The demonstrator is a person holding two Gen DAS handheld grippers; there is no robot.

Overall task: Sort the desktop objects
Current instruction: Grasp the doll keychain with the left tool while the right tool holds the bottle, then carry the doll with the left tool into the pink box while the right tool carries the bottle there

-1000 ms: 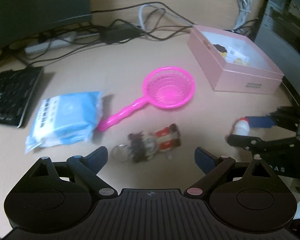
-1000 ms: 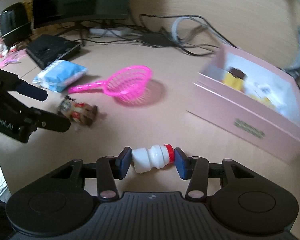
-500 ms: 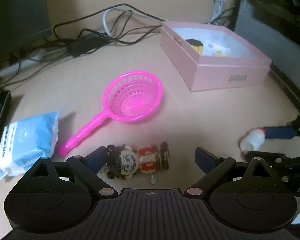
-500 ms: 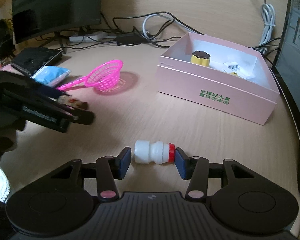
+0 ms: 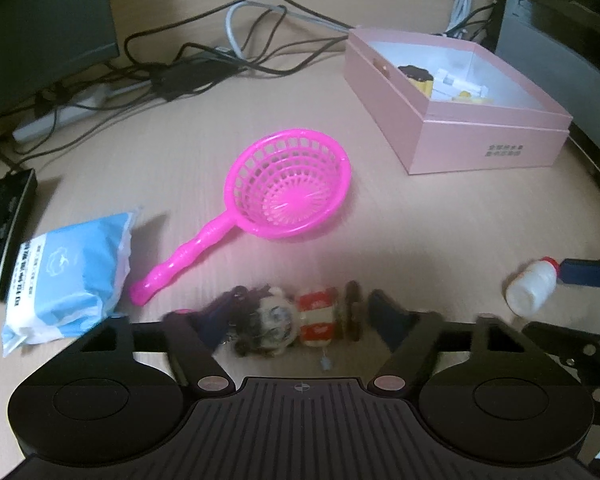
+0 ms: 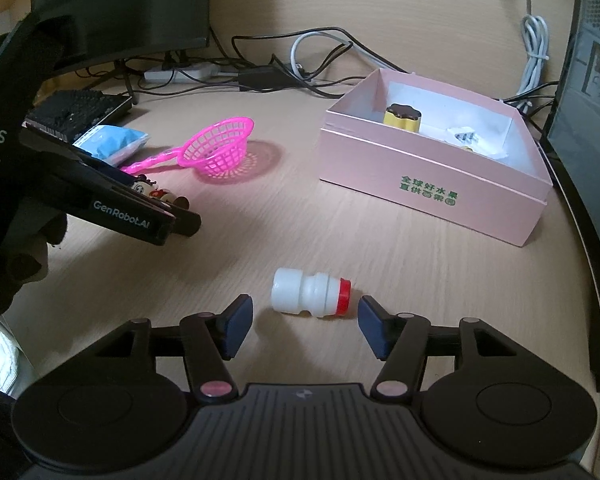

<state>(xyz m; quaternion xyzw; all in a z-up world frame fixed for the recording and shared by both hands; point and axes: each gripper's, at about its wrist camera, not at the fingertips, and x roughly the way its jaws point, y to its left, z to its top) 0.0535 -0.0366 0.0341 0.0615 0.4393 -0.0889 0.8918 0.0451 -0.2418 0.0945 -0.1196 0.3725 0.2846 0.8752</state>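
A: Start closest in. What does the right gripper (image 6: 305,325) have?

B: Nothing. Its jaws stand wide apart, and the small white bottle (image 6: 310,293) lies on its side on the counter (image 6: 380,248) between and just ahead of the two pads, touching neither. Its long axis runs left to right across the view, the red cap toward the right pad and the flat base toward the left one.

A: And the left gripper (image 5: 290,322)?

B: Jaws drawn in around the little figure keychain (image 5: 296,322). The toy lies lengthwise between the pads: dark-haired head by the left pad, red-and-white body in the middle, brown base toward the right pad. That part is blurred, so I cannot tell whether the pads actually press on it. In the right wrist view the same toy peeks out behind the left gripper's black fingers.

A: Farther out?

B: A pink plastic strainer (image 5: 288,188) lies just beyond the toy, bowl up, handle running toward the near left. Left of its handle sits a blue and white tissue pack (image 5: 70,272). Off to the right and farther back is an open pink box (image 6: 436,168) with green print on its front wall; inside are a yellow block with a dark top and some white bits.

A: The surroundings?

B: Pale wood-grain counter. A black keyboard (image 6: 74,114) on the left, a dark monitor (image 6: 120,8) behind it, a tangle of black and white cables (image 5: 236,52) with a power strip along the back, and a dark computer case (image 6: 592,80) at the right edge.
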